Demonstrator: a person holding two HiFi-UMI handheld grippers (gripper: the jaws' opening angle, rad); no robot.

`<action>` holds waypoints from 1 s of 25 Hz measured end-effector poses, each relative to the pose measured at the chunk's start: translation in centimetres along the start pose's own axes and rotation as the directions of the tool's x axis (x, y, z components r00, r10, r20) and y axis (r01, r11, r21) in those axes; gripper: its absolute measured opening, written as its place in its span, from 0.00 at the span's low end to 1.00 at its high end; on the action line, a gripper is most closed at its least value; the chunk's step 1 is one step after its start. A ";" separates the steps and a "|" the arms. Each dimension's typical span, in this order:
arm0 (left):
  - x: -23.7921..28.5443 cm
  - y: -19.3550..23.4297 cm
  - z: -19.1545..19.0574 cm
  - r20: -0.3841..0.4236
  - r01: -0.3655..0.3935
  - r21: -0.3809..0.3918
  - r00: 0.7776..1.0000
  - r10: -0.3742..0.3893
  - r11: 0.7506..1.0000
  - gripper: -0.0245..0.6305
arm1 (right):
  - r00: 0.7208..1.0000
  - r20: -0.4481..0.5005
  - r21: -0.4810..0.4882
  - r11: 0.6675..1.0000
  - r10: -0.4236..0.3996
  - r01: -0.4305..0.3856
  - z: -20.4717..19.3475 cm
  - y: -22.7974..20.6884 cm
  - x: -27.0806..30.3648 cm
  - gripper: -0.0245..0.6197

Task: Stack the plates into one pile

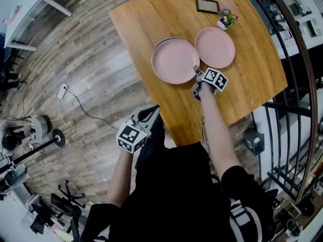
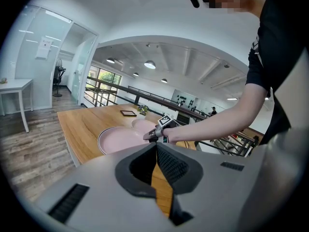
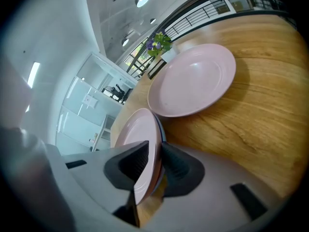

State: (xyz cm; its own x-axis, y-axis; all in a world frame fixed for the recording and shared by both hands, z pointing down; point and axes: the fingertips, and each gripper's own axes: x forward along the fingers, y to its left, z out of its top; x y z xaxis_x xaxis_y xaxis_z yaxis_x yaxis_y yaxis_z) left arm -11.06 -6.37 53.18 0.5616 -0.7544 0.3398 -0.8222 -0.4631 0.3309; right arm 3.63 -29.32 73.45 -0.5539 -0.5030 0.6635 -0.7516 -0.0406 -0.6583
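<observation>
Nearby, plant [image 1: 226, 18] and frame [image 1: 207, 5] beyond plates [image 1: 175, 60]

On the table [image 1: 151, 14], the near rim of the plate pile [image 1: 175, 60] is set between the right gripper's [image 1: 198, 79] jaws. A single plate [image 1: 215, 47] lies just ahead-right, and a potted plant [image 1: 226, 19] and picture frame [image 1: 207, 5] are placed farther beyond.

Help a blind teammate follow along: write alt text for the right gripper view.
The right gripper's jaws stand apart around the rim of a pink plate. A second pink plate lies beyond on the wooden table, with a small potted plant behind it.
</observation>
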 end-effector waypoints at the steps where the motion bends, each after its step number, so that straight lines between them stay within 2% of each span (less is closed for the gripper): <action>1: 0.0 0.0 0.0 0.000 0.000 -0.001 1.000 0.000 1.000 0.07 | 1.000 -0.004 -0.008 1.000 0.003 -0.003 -0.1 0.1 0.0 0.19; 4: 0.2 -0.1 -0.1 -0.003 0.001 0.002 1.000 -0.001 1.000 0.07 | 1.000 -0.005 -0.031 1.000 0.002 -0.003 -0.1 0.3 0.1 0.23; 6: 0.3 -0.1 -0.1 -0.003 0.001 0.005 1.000 -0.001 1.000 0.07 | 1.000 0.001 -0.041 0.999 0.002 -0.002 0.0 0.5 0.1 0.30; 15: 0.6 -1.2 0.0 0.001 -0.001 0.015 1.000 0.001 1.000 0.07 | 1.000 -0.001 -0.073 0.997 0.013 -0.013 0.1 -0.8 -1.7 0.32; 22: 1.4 -2.7 0.2 0.004 0.008 0.030 1.000 -0.009 1.000 0.07 | 0.998 -0.038 -0.160 0.985 0.053 -0.058 -0.7 -1.7 -3.8 0.29; 25: 1.8 -3.5 0.2 0.002 0.017 0.033 1.000 -0.017 0.999 0.07 | 0.998 -0.058 -0.246 0.968 0.037 -0.051 -1.2 -2.4 -4.7 0.27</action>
State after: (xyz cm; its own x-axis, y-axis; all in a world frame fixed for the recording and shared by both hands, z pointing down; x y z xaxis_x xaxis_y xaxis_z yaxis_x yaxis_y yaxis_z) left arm -7.16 -6.19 52.49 0.5751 -0.7476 0.3322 -0.8154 -0.4909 0.3069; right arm 7.61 -25.83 72.32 -0.6015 -0.4530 0.6580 -0.7875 0.1982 -0.5835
